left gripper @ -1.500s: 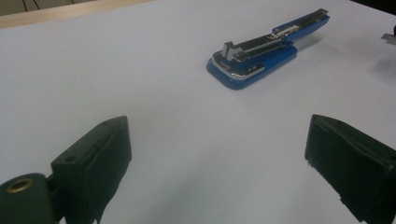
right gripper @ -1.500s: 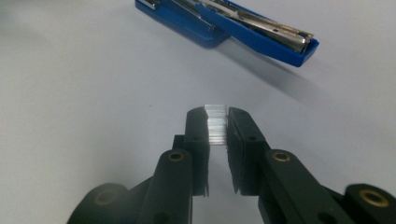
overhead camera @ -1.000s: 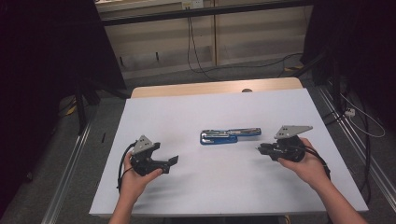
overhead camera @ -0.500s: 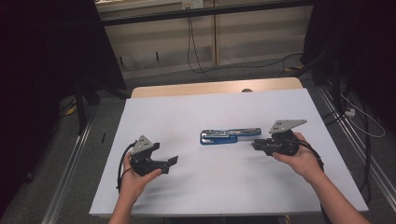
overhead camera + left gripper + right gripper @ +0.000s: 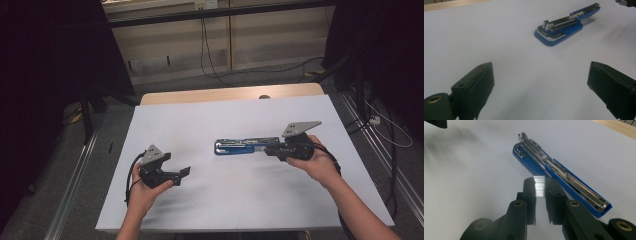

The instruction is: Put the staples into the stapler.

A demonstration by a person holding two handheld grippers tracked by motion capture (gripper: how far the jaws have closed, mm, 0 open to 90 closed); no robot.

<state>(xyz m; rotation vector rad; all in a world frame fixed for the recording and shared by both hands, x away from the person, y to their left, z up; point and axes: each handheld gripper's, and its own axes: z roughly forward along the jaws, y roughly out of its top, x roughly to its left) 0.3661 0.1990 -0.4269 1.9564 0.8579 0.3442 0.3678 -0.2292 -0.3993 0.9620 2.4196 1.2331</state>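
A blue stapler lies opened flat near the middle of the white table, its metal staple channel facing up. My right gripper is at the stapler's right end. In the right gripper view its jaws are shut on a short silver strip of staples, held just above the table beside the stapler. My left gripper rests at the front left, apart from the stapler. Its jaws stand wide open with nothing between them, and the stapler lies farther off.
A wooden strip runs along the table's far edge. Metal rails flank both sides of the table, and cables lie on the floor at the right. Bare white surface surrounds the stapler.
My right gripper has moved left and away from me, up to the stapler's right end. The left gripper and the stapler have stayed put.
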